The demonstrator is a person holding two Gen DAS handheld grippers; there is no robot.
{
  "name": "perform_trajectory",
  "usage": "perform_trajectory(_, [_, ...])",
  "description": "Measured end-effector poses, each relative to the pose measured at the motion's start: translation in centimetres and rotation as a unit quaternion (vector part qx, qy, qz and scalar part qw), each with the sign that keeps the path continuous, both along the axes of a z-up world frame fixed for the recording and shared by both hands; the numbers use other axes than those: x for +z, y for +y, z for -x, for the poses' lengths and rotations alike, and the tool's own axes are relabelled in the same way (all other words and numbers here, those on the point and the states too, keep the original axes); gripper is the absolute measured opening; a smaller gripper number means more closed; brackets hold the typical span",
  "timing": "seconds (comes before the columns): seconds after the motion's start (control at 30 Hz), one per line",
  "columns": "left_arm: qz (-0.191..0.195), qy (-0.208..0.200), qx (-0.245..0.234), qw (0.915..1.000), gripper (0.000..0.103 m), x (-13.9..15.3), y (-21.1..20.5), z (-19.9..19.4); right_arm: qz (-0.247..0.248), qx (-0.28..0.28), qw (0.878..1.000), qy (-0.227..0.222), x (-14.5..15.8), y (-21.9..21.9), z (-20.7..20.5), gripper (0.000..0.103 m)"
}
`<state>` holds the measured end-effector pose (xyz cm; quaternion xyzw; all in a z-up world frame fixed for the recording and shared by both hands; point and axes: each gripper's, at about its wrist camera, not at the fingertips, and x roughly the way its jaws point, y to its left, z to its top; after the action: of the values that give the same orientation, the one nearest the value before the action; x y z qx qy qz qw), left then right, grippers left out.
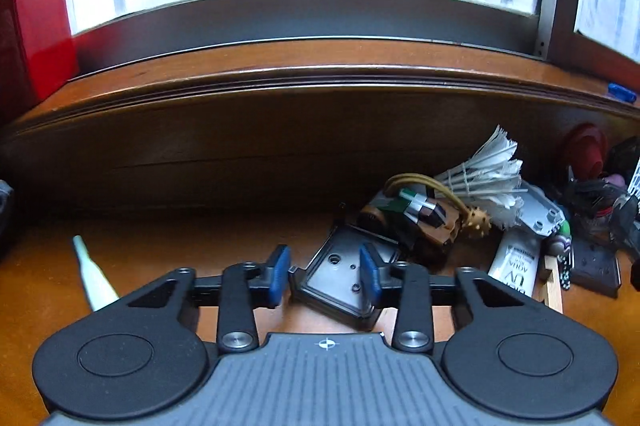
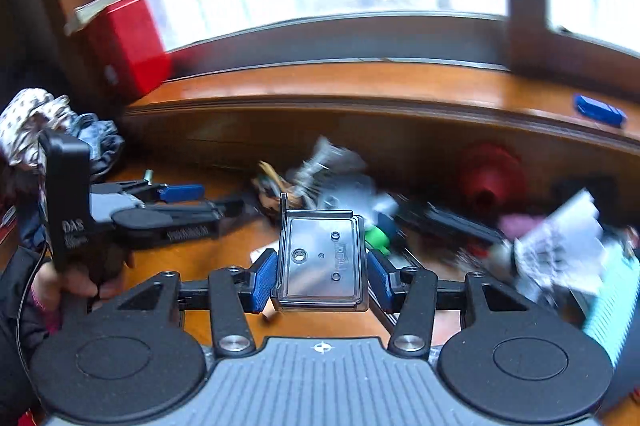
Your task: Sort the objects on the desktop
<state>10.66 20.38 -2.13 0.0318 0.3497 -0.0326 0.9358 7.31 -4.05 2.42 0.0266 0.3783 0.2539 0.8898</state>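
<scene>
On the wooden desk (image 1: pixel 160 250), a pale pointed tube (image 1: pixel 94 278) lies furthest left, clear of the work. Next comes the left gripper (image 1: pixel 325 274). Its blue pads (image 1: pixel 280 274) are drawn in to a narrow gap, and a black plate (image 1: pixel 340 278) lies skewed between and under them. Its right corner runs on behind the right pad, so I cannot tell whether the pads actually bite it. If they are meant to, the grip would likely be surer squared across two straight edges than across a corner. To the right, the pile starts with a brown toy car (image 1: pixel 408 218), a shuttlecock (image 1: pixel 484 186) and a white tube (image 1: pixel 514 266) crowded together. Any lift from there should probably go straight up so the feathers are not dragged along. In the right wrist view, a hand (image 2: pixel 76 286) shows at the left edge holding the other tool. In the middle, the right gripper (image 2: pixel 322 280) stands about half open, with its pads against the two side edges of a gripped plate (image 2: pixel 320 258), held flat and clear of the desk. The smeared clutter behind suggests quick travel, so slowing down and keeping the plate level seems wise. It should best go down beside others of its kind, with the jaws opened only once it rests.
</scene>
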Motion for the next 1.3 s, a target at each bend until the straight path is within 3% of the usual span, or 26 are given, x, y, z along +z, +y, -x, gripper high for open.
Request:
perform_trajectory(0.1, [-0.002,0.016,0.0,0.9999,0.032,0.3,-0.2,1.6,0.0,-0.008,1.0,0.003,-0.2,-0.8,0.3,0.052])
perform_trajectory(0.2, [0.044,0.053,-0.007,0.9976,0.033,0.9,-0.4,4.3,-0.002,-0.009,1.0,0.003,-0.2,-0.7,0.5,0.052])
perform_trajectory(0.27, [0.062,0.072,-0.013,0.9954,0.04,1.1,-0.9,6.3,-0.002,-0.008,1.0,0.001,-0.1,-0.7,0.6,0.052])
perform_trajectory(0.33, [0.061,0.076,-0.021,0.9951,0.053,1.1,-1.6,8.0,-0.001,-0.007,1.0,-0.003,0.1,-0.5,0.8,0.052])
perform_trajectory(0.43, [0.047,0.073,-0.04,0.9954,0.06,1.1,-2.7,9.8,0.002,-0.006,1.0,-0.005,0.3,-0.6,1.2,0.052])
perform_trajectory(0.53, [0.027,0.074,-0.052,0.9955,0.06,1.1,-2.9,9.9,0.003,-0.004,1.0,-0.003,0.4,-0.8,1.8,0.052])
perform_trajectory(0.6, [0.043,0.08,-0.062,0.9939,0.06,1.2,-3.0,9.7,0.004,-0.002,1.0,-0.006,0.6,-0.9,2.3,0.052])
perform_trajectory(0.73, [0.12,0.103,-0.114,0.9808,0.062,1.2,-3.7,10.3,0.007,-0.006,1.0,-0.018,1.0,-1.3,3.3,0.052])
perform_trajectory(0.83, [0.155,0.109,-0.163,0.9682,0.063,1.3,-5.5,11.4,0.002,-0.023,0.999,-0.023,1.3,-2.3,3.9,0.052])
perform_trajectory(0.9, [0.114,0.086,-0.159,0.9768,0.064,1.8,-6.2,11.9,0.0,-0.035,0.999,-0.027,1.4,-3.0,4.3,0.052])
perform_trajectory(1.03, [0.063,0.039,-0.098,0.9924,0.071,2.7,-4.8,11.3,-0.002,-0.052,0.998,-0.031,1.5,-4.5,5.4,0.052])
perform_trajectory(1.13, [0.051,0.03,-0.087,0.9945,0.077,2.2,-3.6,9.7,-0.007,-0.06,0.998,-0.031,1.2,-5.2,6.2,0.052])
perform_trajectory(1.3, [0.055,0.073,-0.136,0.9866,0.076,0.4,-4.1,8.9,-0.002,-0.064,0.997,-0.03,0.9,-5.9,7.3,0.051])
